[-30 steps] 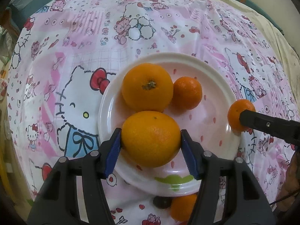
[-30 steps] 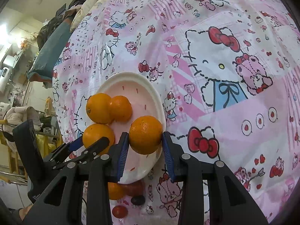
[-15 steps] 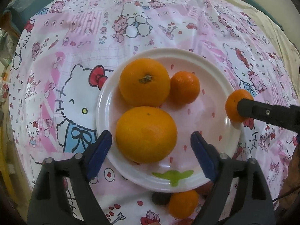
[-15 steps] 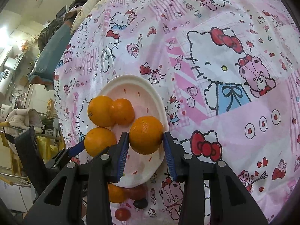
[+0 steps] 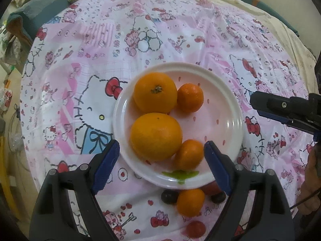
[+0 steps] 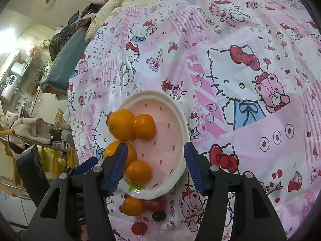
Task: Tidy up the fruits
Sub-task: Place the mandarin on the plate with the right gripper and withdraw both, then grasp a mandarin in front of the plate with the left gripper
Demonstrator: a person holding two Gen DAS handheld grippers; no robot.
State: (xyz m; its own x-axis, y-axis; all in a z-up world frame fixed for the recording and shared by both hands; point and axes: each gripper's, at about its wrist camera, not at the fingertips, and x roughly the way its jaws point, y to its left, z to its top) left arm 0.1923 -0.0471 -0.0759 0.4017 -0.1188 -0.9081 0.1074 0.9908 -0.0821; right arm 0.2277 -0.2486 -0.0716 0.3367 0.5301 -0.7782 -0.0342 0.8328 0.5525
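A white plate (image 5: 224,108) lies on the pink cartoon-print cloth with two large oranges (image 5: 155,92) (image 5: 156,136) and two small mandarins (image 5: 190,97) (image 5: 188,154) on it. My left gripper (image 5: 161,160) stands open over the plate's near rim, its pads clear of the near orange. My right gripper (image 6: 155,166) hovers over the plate (image 6: 170,120) with its jaws opening. A small mandarin (image 6: 138,171) rests loose on the plate by its left finger, with nothing pressed between the pads. One of its fingers (image 5: 280,105) reaches in from the right in the left wrist view.
Off the plate's near edge lie another mandarin (image 5: 190,201), two dark round fruits (image 5: 169,196) and red ones (image 5: 195,229). A rumpled cream blanket (image 5: 260,16) and a dark cushion (image 6: 64,60) edge the cloth. Household clutter fills the far left.
My left gripper opened, let go of the near large orange and drew back and up. My right gripper opened and its small mandarin now rests on the plate beside that orange.
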